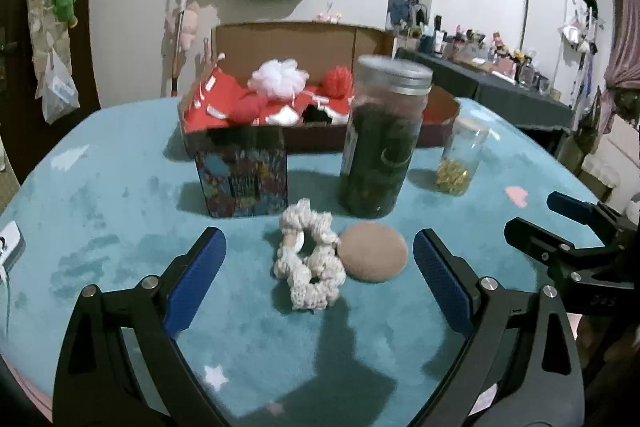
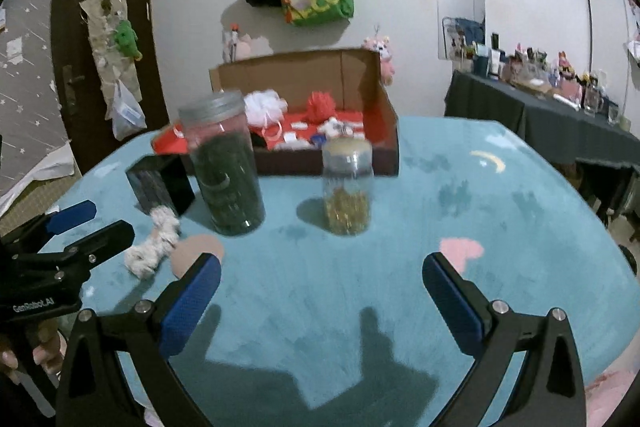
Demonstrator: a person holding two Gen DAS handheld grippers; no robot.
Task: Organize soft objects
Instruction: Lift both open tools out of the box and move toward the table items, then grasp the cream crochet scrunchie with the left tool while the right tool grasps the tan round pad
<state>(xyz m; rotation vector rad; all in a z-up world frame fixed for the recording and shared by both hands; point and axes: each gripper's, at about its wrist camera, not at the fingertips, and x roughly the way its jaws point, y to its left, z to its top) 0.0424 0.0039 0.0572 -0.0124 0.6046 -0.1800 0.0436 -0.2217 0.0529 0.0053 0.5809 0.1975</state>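
A cream knitted scrunchie (image 1: 310, 255) lies on the teal table cover, touching a tan egg-shaped sponge (image 1: 374, 251) on its right. My left gripper (image 1: 318, 269) is open, its blue pads on either side of both, just nearer to me. A cardboard box (image 1: 288, 43) at the back holds red cloth, a white mesh puff (image 1: 278, 73) and a red pompom (image 1: 338, 81). In the right wrist view the scrunchie (image 2: 154, 241) and sponge (image 2: 196, 247) lie at the left, by the left gripper (image 2: 90, 221). My right gripper (image 2: 322, 287) is open over bare cover.
A tall jar of dark green leaves (image 1: 382, 137) and a small jar with yellow bits (image 1: 460, 157) stand behind the sponge. A dark patterned box (image 1: 242, 173) stands left of the tall jar. A dark side table (image 2: 560, 107) with bottles is at the right.
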